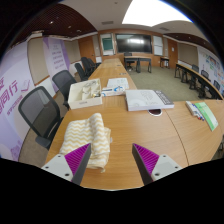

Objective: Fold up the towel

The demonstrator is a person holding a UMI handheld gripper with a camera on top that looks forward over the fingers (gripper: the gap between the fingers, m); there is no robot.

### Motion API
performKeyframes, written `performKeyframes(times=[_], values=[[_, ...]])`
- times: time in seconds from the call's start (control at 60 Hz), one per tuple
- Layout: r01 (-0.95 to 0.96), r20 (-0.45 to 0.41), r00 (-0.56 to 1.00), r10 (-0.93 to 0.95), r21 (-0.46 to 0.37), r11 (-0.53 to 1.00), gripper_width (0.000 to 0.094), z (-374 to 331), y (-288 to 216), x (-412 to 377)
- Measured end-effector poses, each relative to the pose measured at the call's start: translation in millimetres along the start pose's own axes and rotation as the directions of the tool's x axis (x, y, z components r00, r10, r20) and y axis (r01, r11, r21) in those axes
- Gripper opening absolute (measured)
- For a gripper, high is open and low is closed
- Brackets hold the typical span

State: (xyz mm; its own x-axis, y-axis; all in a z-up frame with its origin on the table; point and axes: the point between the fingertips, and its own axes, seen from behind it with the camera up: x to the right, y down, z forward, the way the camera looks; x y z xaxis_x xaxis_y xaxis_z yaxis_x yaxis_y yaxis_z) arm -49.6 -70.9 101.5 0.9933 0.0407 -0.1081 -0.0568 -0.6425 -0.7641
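A large meeting room fills the view, with a bright ceiling light panel point(150, 10) at the top and a dark board point(133, 43) on the far wall near the top centre. A long light-brown wooden table point(150, 125) runs from the bottom of the frame up toward the middle. Black mesh office chairs point(40, 110) stand along its left side, at the left of the frame. A white banner with pink lettering point(12, 90) covers the wall at the far left.

On the table, a cream and tan patterned cloth towel point(88, 136) lies bunched in the lower left, its near end reaching the left finger. A second pale crumpled cloth point(84, 93) sits further up, left of centre. An open white book or stack of papers point(145, 98) lies right of centre, and more papers with a green cover point(205, 112) lie at the right.

The hand-held gripper point(111, 160) sits at the bottom, its fingers spread wide with bare table between them; the purple pads point(148, 158) grip nothing.
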Motion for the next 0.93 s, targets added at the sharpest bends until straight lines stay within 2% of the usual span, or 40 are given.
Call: performKeyframes(times=[0.283, 0.45, 0.567, 0.933], values=[[0.093, -0.044, 0.995, -0.091, 0.063, 0.994, 0.0853, -113.4, 4.9, -42.0], [0.113, -0.094, 0.99, -0.105, 0.086, 0.99, 0.0851, -195.0, 29.8, -66.2], [0.119, -0.109, 0.988, -0.112, 0.065, 0.991, 0.0855, -241.1, 56.0, -80.1], [0.162, -0.126, 0.981, -0.147, 0.117, 0.98, 0.0852, -304.5, 74.4, -104.4]])
